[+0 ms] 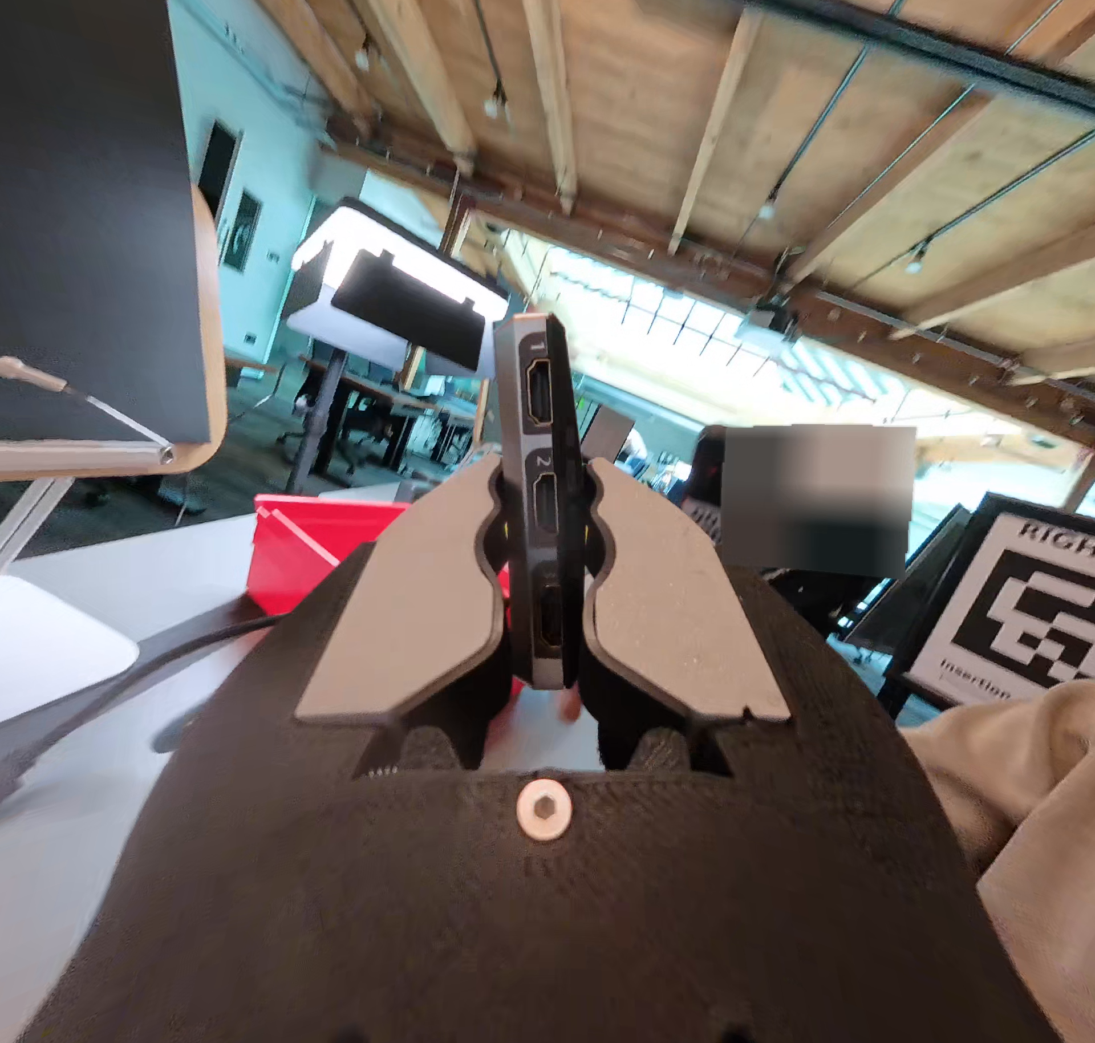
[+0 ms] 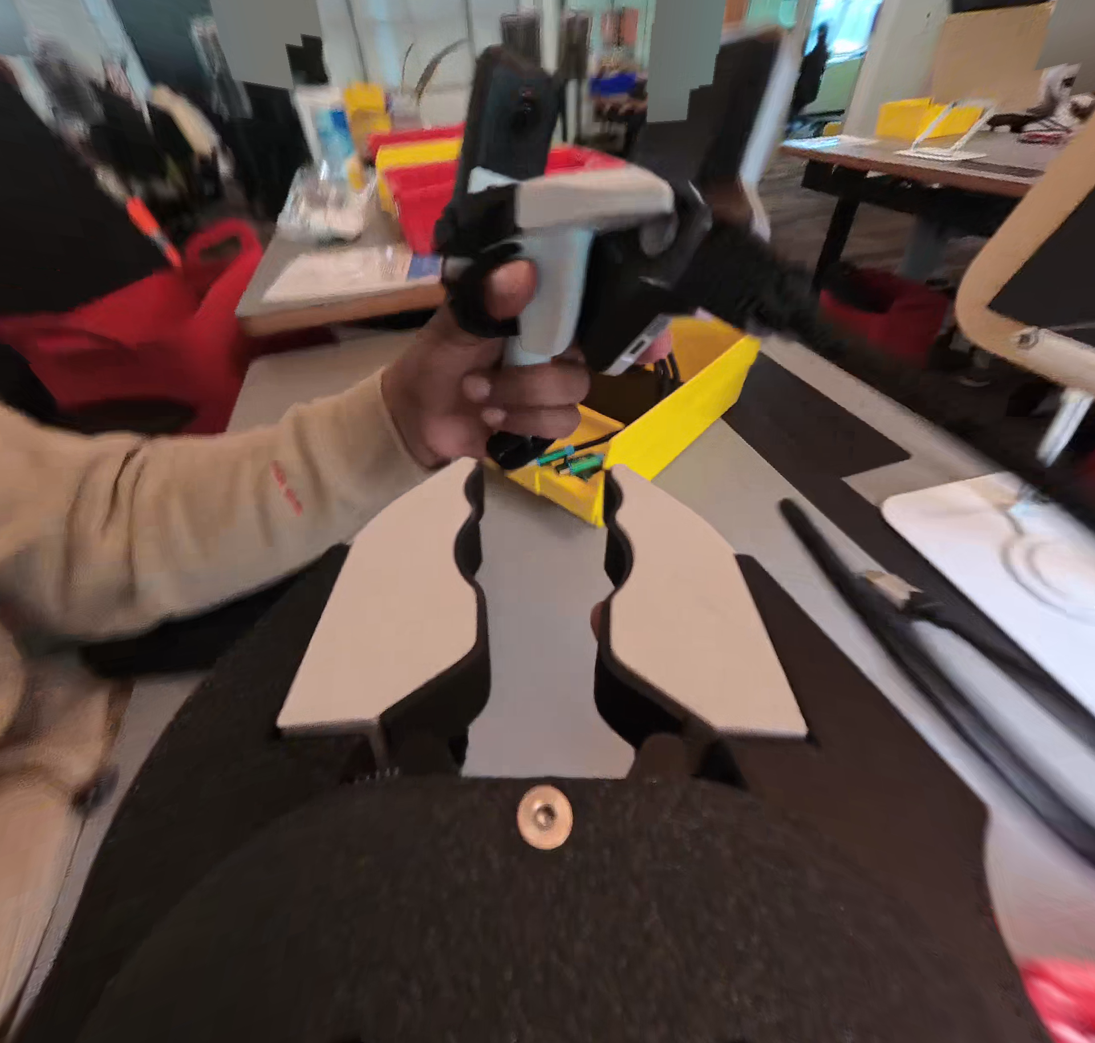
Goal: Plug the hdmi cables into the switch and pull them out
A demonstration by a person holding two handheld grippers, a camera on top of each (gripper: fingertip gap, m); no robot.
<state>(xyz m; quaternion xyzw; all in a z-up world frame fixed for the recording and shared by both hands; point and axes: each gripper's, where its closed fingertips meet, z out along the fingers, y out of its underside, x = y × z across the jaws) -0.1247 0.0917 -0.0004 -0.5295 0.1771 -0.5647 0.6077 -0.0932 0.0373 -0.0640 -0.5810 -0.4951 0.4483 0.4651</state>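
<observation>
My left gripper is shut on the HDMI switch, a slim grey and black box. It is held upright and off the table, and three empty ports face the camera. My right gripper is open and empty, low over the grey table. Ahead of it, a hand holds the left gripper with the switch in its jaws. Just beyond my right fingertips, a yellow bin holds cable ends with green and black plugs.
A black cable lies on the table to the right, beside a white monitor base. A red bin stands behind the switch. A beige sleeve crosses from the left. A monitor stands at the left. My hands' fingertips stand some 9 cm from each other.
</observation>
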